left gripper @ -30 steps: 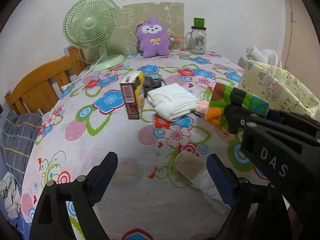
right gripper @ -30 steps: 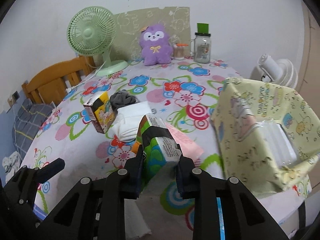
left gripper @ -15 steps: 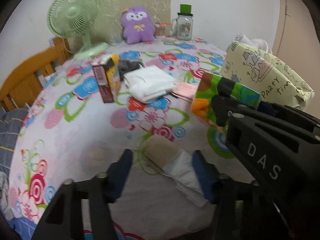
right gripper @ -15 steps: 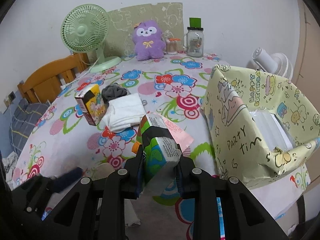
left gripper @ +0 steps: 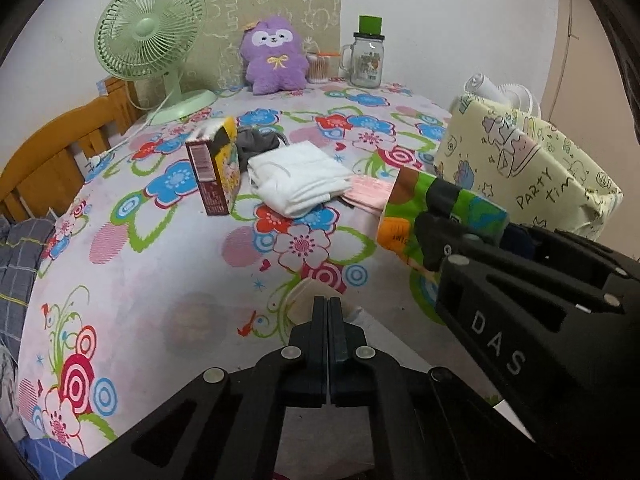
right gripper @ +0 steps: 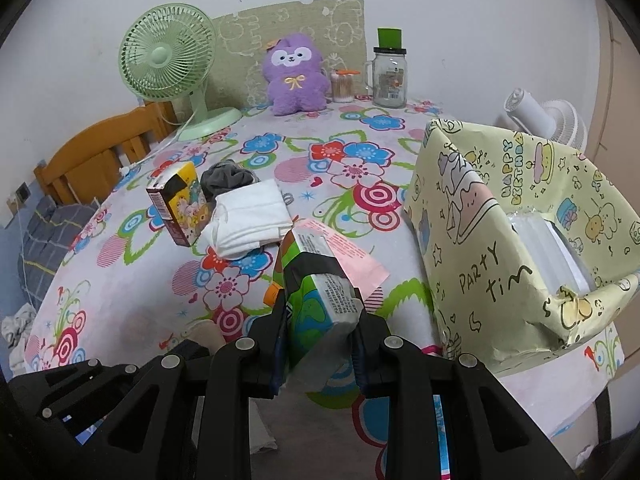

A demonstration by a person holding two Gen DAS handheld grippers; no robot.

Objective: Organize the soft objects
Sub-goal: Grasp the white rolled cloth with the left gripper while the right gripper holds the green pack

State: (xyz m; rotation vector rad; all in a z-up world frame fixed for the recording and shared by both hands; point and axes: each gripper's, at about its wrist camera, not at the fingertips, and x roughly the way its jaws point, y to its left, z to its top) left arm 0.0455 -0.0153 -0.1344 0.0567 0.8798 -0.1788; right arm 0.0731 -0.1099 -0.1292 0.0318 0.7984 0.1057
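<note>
1. At the far left you see the wooden chair [left gripper: 52, 160] beside the table, and the green fan [left gripper: 150, 36] standing at the back-left of the floral tablecloth [left gripper: 160, 280].
2. Just right of the fan's base, nearer to you, the small carton [left gripper: 214, 172] stands upright, with a dark grey cloth [left gripper: 256, 142] bunched behind it.
3. The folded white cloth [left gripper: 300, 178] lies just beside the carton, touching the grey cloth at its back edge; a pink sheet [left gripper: 368, 192] pokes out from under its right side.
4. At the back centre the purple plush toy [left gripper: 274, 56] sits upright against the wall, with a jar of cotton swabs [left gripper: 318, 68] and a glass mug with a green lid [left gripper: 366, 56] to its right.
5. Your left gripper [left gripper: 328, 312] is pinched together low at the near edge of the table, on the beige-and-white rolled cloth [left gripper: 300, 306]; the cloth's beige end shows just beyond the fingertips.
6. Your right gripper [right gripper: 320, 320] is clamped on the green printed tissue pack [right gripper: 316, 280], held tilted above the table, the jaws pressing its two long sides.
7. At the far right the yellow party-print box [right gripper: 480, 240] stands open, with a stack of clear-wrapped white packs [right gripper: 548, 248] inside it.
8. Behind the box a white fan [right gripper: 548, 116] shows off the table's edge.
</note>
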